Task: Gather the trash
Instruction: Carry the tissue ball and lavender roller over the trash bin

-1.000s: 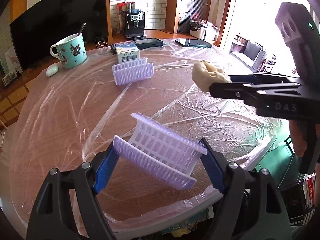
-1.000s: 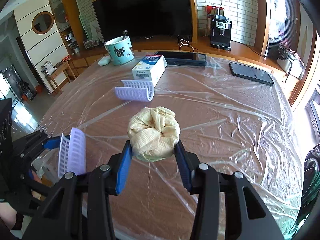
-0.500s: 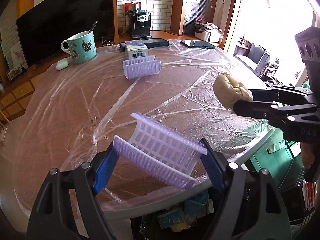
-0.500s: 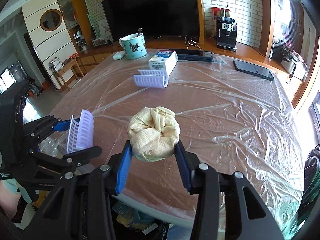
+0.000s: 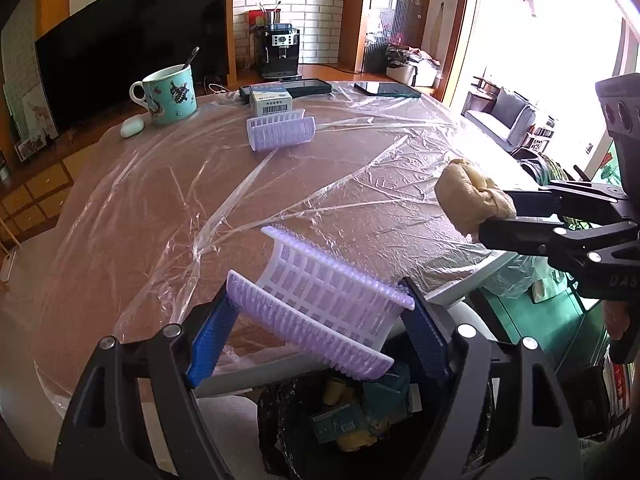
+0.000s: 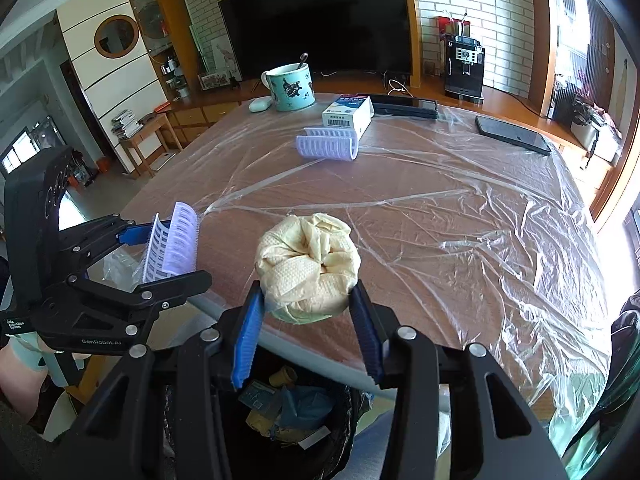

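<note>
Trash here is two held items: a crumpled tissue wad (image 6: 307, 266) and a purple hair roller (image 5: 324, 300). The right hand-held gripper (image 6: 307, 308) is closed on the wad, blue pads pressing its two sides. The left hand-held gripper (image 5: 316, 332) is closed on the roller, gripped at its two ends, so its long axis runs across the gap between the fingers.

Both items hang just past the near edge of the desk (image 6: 440, 216), which is covered in clear plastic film. A bin (image 6: 288, 412) lined with a black bag sits below. In the right wrist view the bin lies at 6 o'clock from the wad, directly beneath it. In the left wrist view the bin (image 5: 360, 408) lies at about 5 o'clock from the roller, below and slightly right. The two seem about equally near the bin, the wad perhaps more squarely over its mouth.

A likely next move is opening the fingers so each item drops in.

A second roller (image 6: 327, 143) lies on the desk at 12 o'clock, well away, just beside a small box (image 6: 347, 112). Beyond are a mug (image 6: 290, 86) and a phone (image 6: 514, 135).
</note>
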Tool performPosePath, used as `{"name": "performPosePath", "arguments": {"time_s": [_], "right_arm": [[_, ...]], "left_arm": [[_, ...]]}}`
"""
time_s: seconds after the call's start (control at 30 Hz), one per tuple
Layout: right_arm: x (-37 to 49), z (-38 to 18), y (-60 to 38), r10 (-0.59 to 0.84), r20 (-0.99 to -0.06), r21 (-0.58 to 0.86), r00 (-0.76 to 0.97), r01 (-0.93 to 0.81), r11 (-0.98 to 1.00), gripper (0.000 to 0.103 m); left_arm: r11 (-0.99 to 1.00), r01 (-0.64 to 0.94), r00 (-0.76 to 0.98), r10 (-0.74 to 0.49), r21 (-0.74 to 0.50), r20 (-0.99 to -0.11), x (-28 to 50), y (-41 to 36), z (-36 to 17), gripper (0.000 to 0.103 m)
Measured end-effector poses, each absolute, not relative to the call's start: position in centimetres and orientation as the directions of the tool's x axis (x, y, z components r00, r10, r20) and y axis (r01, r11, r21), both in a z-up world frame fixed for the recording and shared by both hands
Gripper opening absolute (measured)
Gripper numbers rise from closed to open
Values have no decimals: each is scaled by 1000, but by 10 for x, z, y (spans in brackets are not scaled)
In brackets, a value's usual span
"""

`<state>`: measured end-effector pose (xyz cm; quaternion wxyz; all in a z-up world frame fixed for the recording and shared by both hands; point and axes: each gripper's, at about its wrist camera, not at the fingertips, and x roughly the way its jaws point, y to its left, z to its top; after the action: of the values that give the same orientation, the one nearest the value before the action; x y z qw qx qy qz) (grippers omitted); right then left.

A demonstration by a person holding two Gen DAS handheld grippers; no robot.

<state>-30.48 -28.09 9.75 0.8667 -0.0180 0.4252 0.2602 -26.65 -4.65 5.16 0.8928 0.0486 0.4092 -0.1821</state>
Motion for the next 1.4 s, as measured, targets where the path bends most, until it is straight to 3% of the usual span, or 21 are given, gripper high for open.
{"name": "performPosePath", "arguments": {"time_s": [1.4], "right_arm": [[-386,73,-283,475,-784,251,399,-495,832,43]], "left_arm": [[892,450,515,-287,-30,-808,-336,-60,25,80]]}}
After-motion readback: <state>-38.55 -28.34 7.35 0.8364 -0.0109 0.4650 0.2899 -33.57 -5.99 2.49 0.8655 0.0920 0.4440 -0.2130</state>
